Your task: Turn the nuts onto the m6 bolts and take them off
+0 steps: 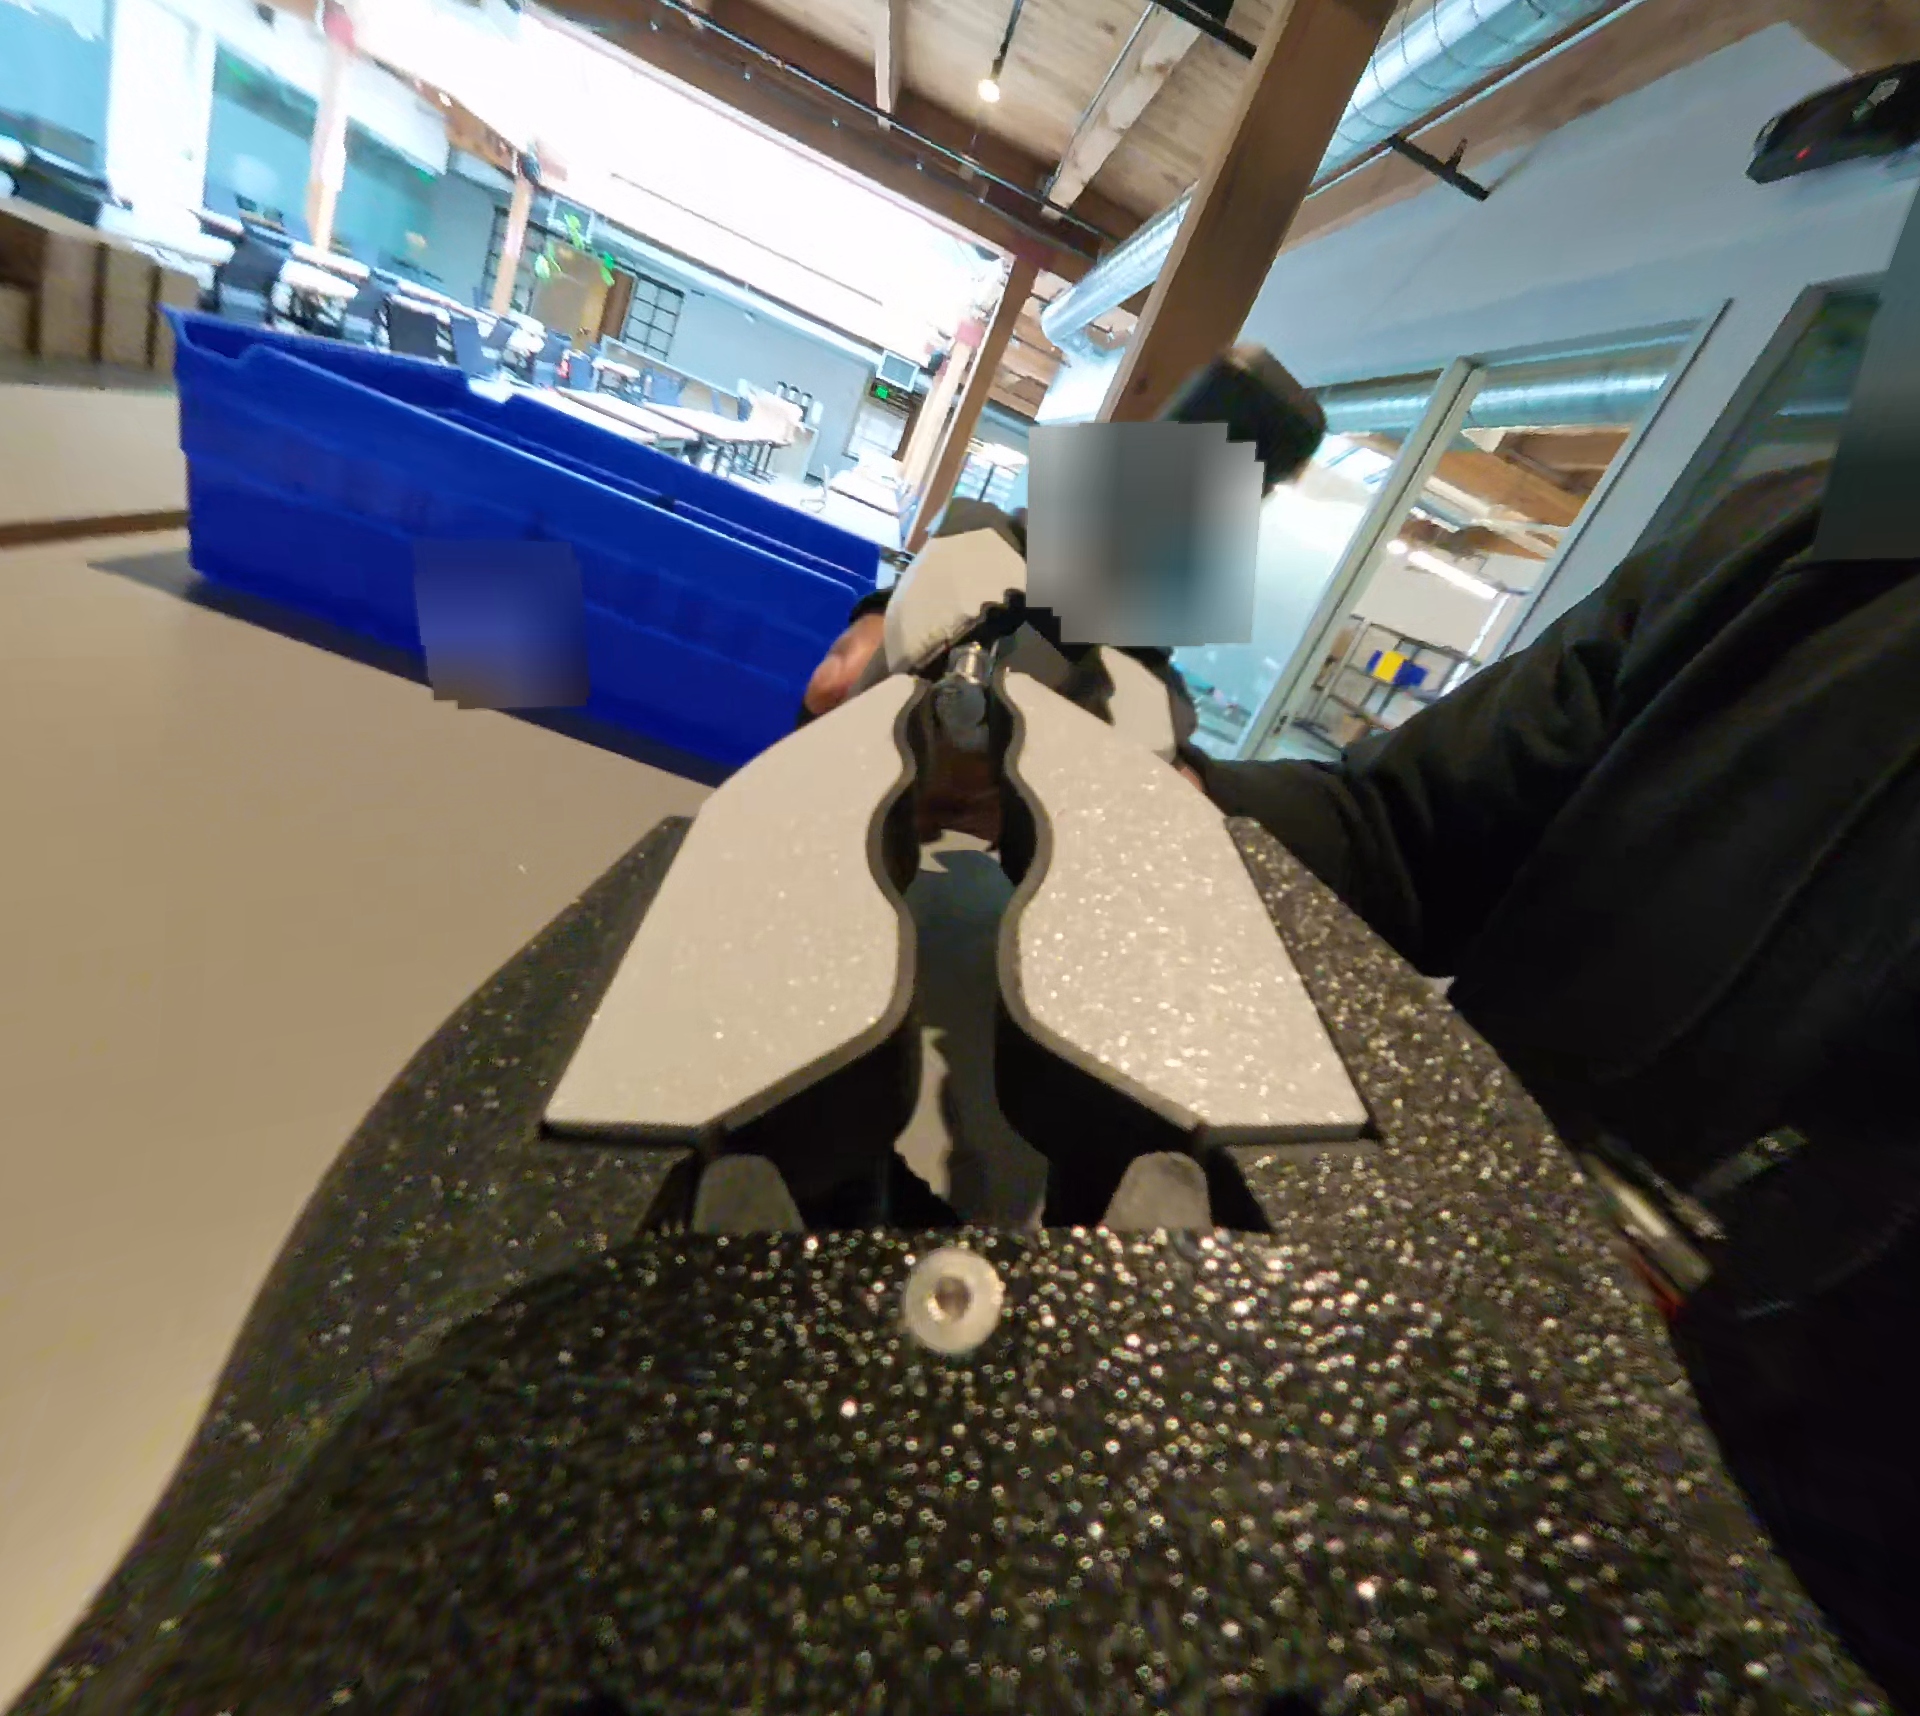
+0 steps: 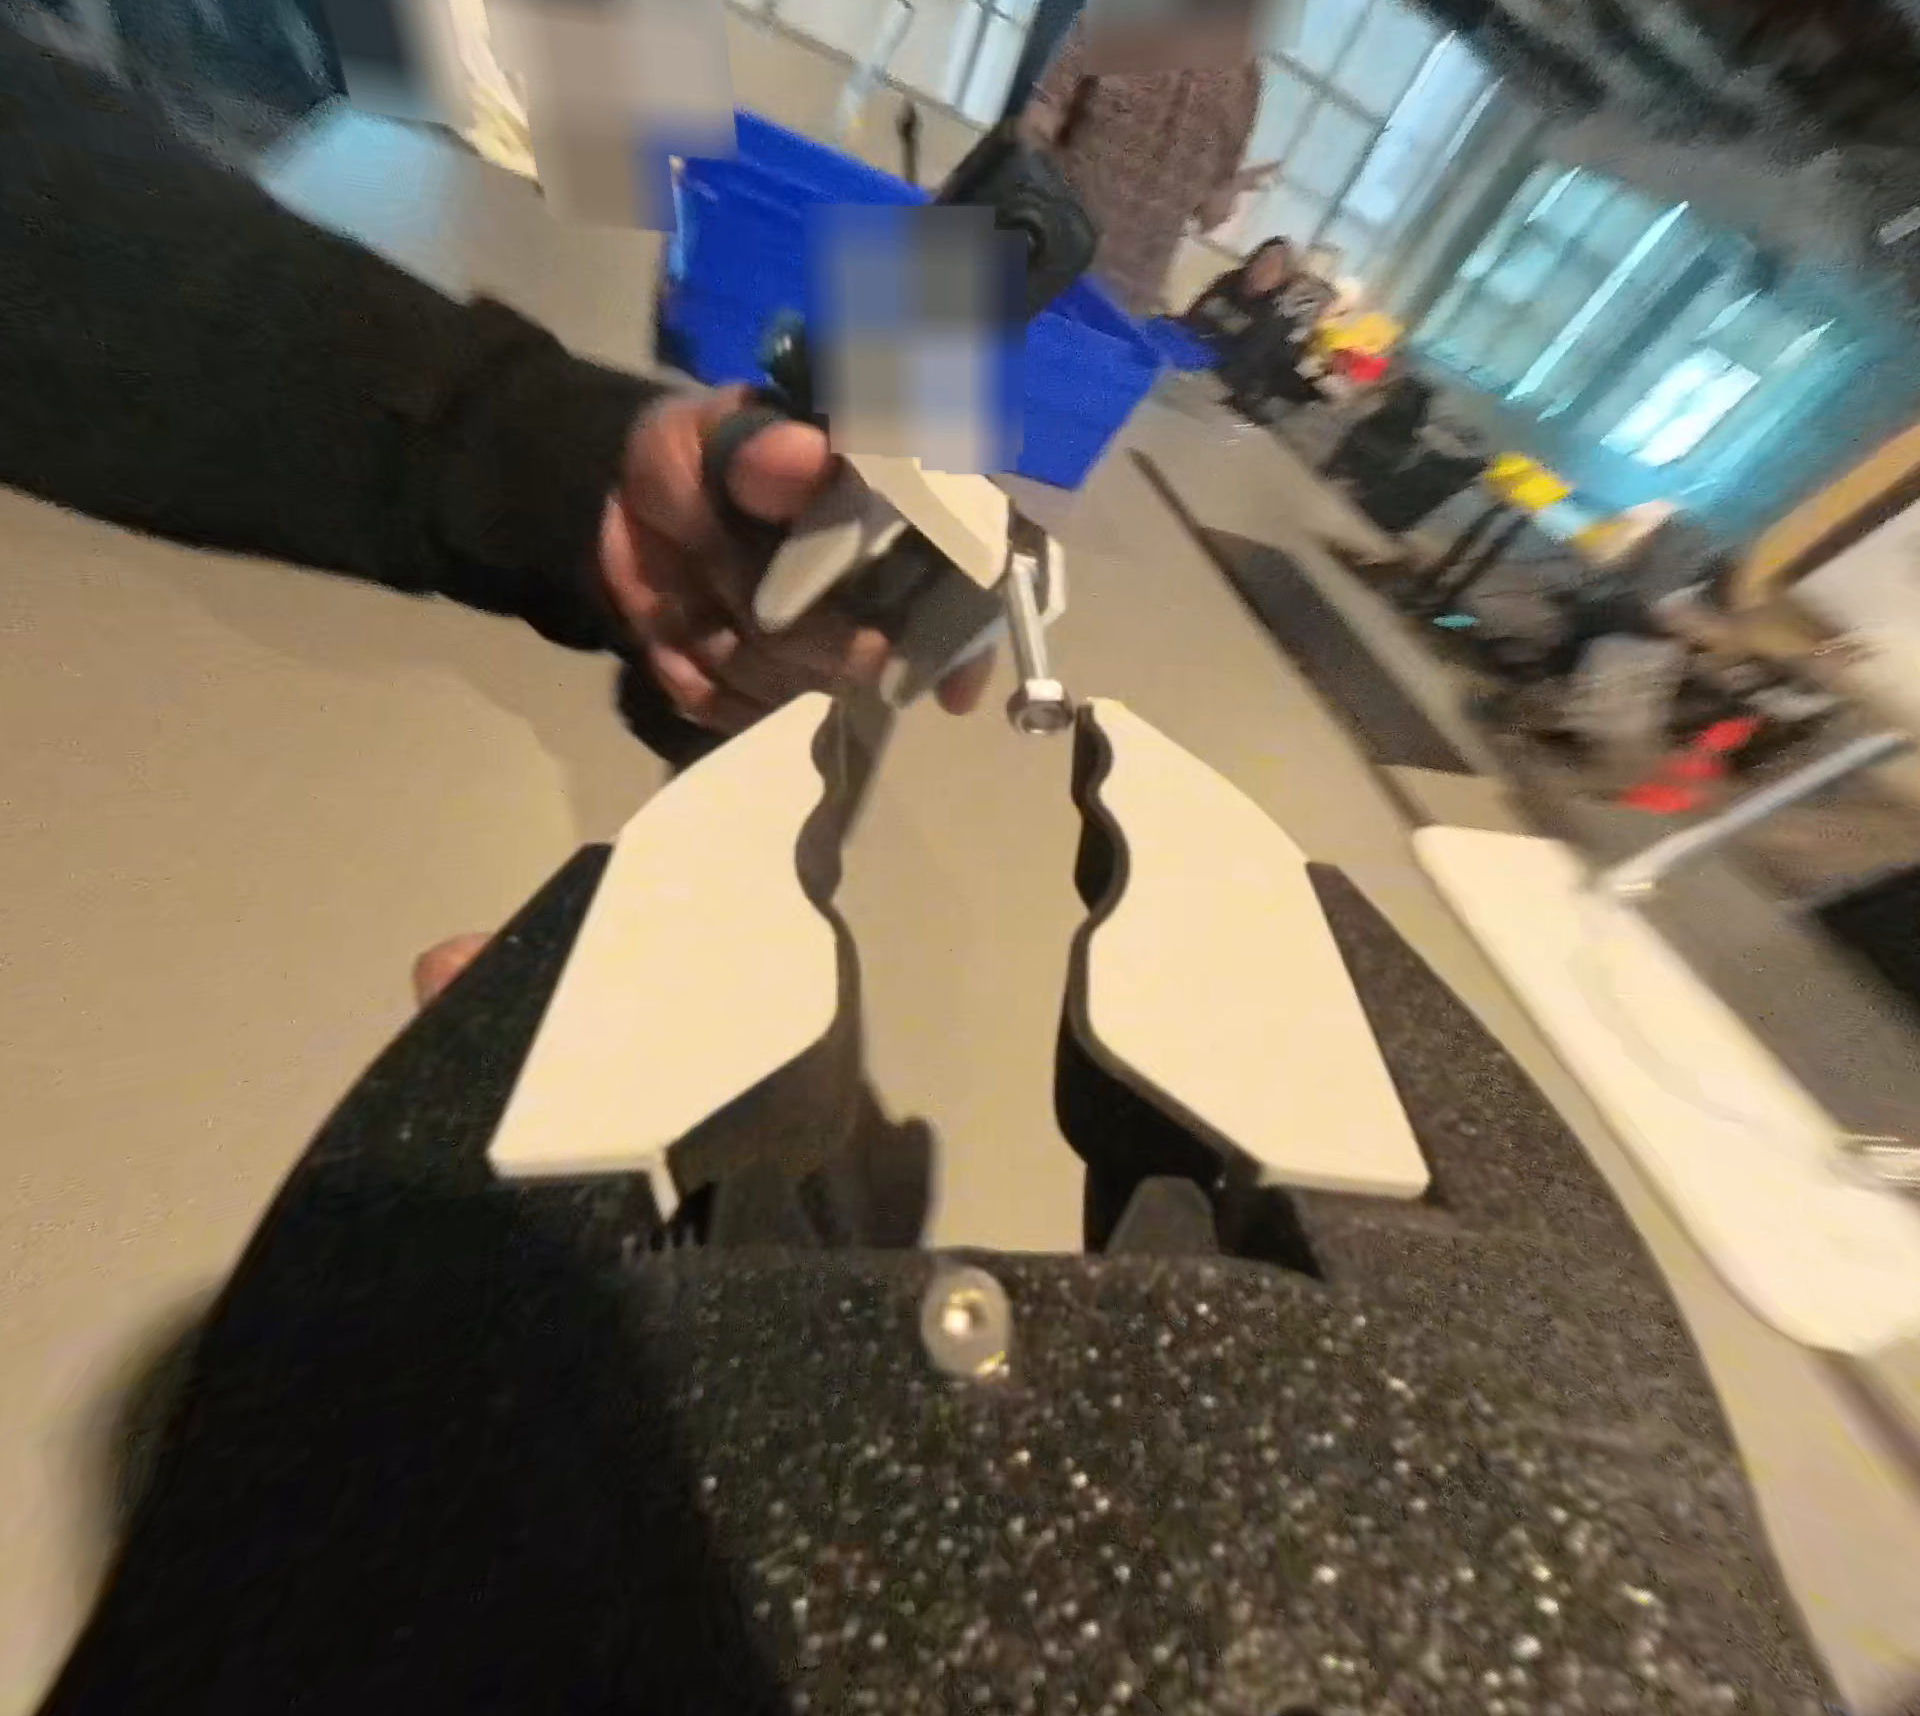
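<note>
My left gripper (image 1: 958, 698) is shut on a silver M6 bolt (image 1: 961, 702), pinched at its fingertips. In the right wrist view the same gripper (image 2: 997, 565) sits in a hand, and the bolt (image 2: 1027, 617) sticks out towards the camera. A hex nut (image 2: 1039, 712) sits on the bolt's near end. My right gripper (image 2: 961, 716) is open, its fingertips on either side of the nut. The nut is close to the right fingertip (image 2: 1107, 731), and I cannot tell if they touch. The right gripper's grey fingers (image 1: 951, 596) show just beyond the bolt in the left wrist view.
Both grippers hover over a grey table (image 1: 260, 835). Blue plastic bins (image 1: 468, 503) stand at the back, also in the right wrist view (image 2: 769, 243). A white tray (image 2: 1662, 1095) lies at the right. A black sleeve (image 1: 1558, 783) crosses on the right. A dark mat (image 2: 1330, 627) lies further back.
</note>
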`<state>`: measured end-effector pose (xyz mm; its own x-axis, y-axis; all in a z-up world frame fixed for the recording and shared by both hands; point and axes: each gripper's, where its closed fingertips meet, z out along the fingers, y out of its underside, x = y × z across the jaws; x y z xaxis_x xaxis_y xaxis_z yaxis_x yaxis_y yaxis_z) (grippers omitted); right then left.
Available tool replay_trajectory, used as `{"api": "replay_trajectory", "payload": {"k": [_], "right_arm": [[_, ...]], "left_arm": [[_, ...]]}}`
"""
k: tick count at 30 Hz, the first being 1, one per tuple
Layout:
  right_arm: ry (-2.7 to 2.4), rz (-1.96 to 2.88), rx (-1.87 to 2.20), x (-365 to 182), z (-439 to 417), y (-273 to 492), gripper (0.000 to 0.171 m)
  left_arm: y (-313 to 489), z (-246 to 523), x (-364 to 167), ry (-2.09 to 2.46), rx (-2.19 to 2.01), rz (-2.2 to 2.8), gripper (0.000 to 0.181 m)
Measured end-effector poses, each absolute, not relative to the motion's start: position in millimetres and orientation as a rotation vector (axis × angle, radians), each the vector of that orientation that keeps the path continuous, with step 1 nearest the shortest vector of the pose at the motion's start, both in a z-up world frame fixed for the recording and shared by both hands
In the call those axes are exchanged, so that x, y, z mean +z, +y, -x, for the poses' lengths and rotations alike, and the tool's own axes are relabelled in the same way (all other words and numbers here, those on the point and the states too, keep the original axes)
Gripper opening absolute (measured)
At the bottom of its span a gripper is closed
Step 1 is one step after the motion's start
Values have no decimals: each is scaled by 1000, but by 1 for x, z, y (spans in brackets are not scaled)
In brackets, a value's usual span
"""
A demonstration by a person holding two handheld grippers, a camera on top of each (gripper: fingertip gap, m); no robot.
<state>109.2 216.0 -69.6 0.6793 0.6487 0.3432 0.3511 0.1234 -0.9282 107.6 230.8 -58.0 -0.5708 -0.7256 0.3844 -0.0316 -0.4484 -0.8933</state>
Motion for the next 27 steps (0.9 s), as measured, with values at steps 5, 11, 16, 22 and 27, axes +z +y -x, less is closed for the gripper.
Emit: {"api": "replay_trajectory", "payload": {"k": [5, 11, 16, 22, 27], "right_arm": [[-676, 1532, 612, -59, -106, 219, 43], [-710, 1594, 550, -70, -106, 222, 11], [-1001, 1411, -25, -71, -106, 216, 10], [-999, 1342, -191, -59, -105, 215, 38], [-770, 1465, 285, -49, -109, 214, 48]], "left_arm": [[226, -106, -58, 1347, -2000, 1033, 10], [224, -104, -59, 1367, -2034, 1034, 10], [213, -99, -67, 1437, -2256, 1191, 10], [217, -98, -60, 1387, -2227, 1118, 9], [222, -97, -55, 1369, -2116, 1021, 10]]}}
